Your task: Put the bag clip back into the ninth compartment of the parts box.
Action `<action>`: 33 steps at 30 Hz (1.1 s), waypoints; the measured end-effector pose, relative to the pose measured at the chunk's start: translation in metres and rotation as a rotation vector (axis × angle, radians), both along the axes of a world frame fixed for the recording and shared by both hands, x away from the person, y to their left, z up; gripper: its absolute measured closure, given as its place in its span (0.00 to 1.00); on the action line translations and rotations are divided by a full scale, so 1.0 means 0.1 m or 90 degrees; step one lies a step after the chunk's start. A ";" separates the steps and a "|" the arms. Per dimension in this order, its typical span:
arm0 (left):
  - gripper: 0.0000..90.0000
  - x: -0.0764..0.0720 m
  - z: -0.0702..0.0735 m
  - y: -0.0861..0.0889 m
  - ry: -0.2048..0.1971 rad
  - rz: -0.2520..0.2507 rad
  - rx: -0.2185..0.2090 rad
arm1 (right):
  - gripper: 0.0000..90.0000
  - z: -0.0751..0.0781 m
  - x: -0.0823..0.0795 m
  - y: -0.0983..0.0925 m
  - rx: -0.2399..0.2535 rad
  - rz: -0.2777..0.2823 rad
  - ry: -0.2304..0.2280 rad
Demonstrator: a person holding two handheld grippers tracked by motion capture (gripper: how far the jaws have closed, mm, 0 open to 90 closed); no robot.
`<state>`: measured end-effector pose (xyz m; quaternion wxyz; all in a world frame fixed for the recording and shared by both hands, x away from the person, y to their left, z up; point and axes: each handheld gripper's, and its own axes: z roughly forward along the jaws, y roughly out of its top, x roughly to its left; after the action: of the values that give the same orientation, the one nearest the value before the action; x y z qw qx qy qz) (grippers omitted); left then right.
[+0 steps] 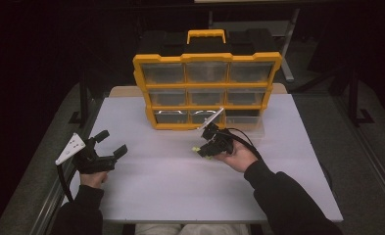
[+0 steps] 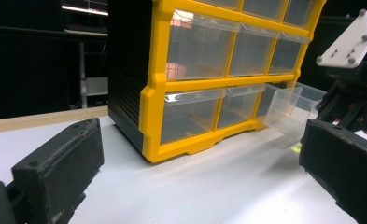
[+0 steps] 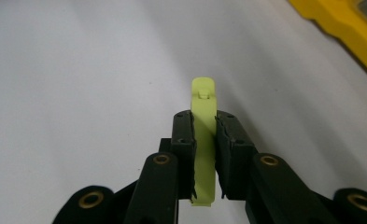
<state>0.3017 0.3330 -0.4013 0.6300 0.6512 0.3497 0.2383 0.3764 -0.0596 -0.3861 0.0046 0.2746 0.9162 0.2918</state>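
A yellow and black drawer cabinet (image 1: 207,88) with clear drawers stands at the back of the white table (image 1: 156,181). Its bottom right drawer (image 1: 244,120) is pulled out; the left gripper view shows the same drawer (image 2: 288,109) open. My right gripper (image 1: 202,149) is shut on a small lime-green plastic piece (image 3: 204,140), held just above the table in front of the cabinet. The piece's tip (image 1: 196,149) pokes out to the left of the jaws. My left gripper (image 1: 110,143) rests open at the table's left side with nothing between its fingers (image 2: 59,168).
A yellow carry handle (image 1: 206,35) tops the cabinet. The table's left edge runs beside a metal rail (image 1: 58,196). Dark floor and a table frame (image 1: 288,54) lie behind the cabinet.
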 end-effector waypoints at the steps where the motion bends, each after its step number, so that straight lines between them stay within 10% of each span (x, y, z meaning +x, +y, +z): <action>1: 0.00 0.00 0.00 0.00 0.000 -0.001 0.000 | 0.86 0.02 -0.01 -0.02 0.005 -0.002 -0.001; 33: 0.00 0.00 0.00 0.00 0.003 0.001 0.000 | 0.86 0.54 0.01 -0.49 0.108 -0.059 -0.063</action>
<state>0.3018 0.3330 -0.4017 0.6287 0.6516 0.3518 0.2376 0.3778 -0.1082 -0.3320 0.0400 0.3013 0.8730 0.3814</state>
